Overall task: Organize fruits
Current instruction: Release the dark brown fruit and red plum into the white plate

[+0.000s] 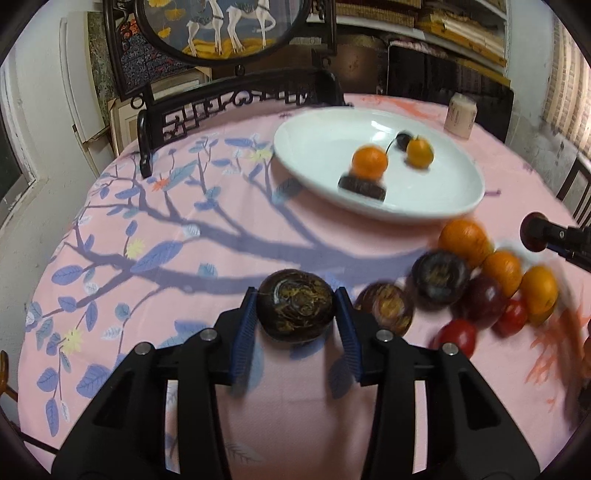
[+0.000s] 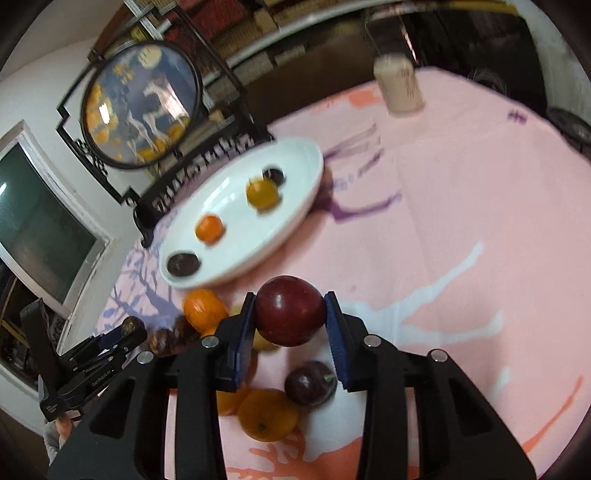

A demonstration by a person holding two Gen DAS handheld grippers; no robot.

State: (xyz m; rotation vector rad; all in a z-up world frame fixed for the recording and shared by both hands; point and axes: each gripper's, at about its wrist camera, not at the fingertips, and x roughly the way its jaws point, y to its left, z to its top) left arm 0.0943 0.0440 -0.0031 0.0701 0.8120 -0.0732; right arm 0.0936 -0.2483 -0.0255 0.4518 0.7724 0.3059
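My left gripper [image 1: 296, 310] is shut on a dark brown mottled fruit [image 1: 295, 308] and holds it above the pink tablecloth. My right gripper [image 2: 290, 312] is shut on a dark red plum [image 2: 289, 311] above a fruit pile. A white oval plate [image 1: 317, 147] holds two oranges [image 1: 368, 161] and two dark fruits; it also shows in the right wrist view [image 2: 295, 177]. A pile of oranges [image 1: 463, 242], dark fruits [image 1: 439, 277] and small red fruits [image 1: 458, 336] lies right of my left gripper. The left gripper shows in the right wrist view [image 2: 127, 334].
A round table with a pink patterned cloth [image 1: 184, 229]. A cream cup [image 1: 460, 115] stands at the far edge. A dark carved chair back [image 1: 236, 101] and a round framed picture [image 1: 221, 26] stand behind the table. More oranges [image 2: 267, 415] lie under my right gripper.
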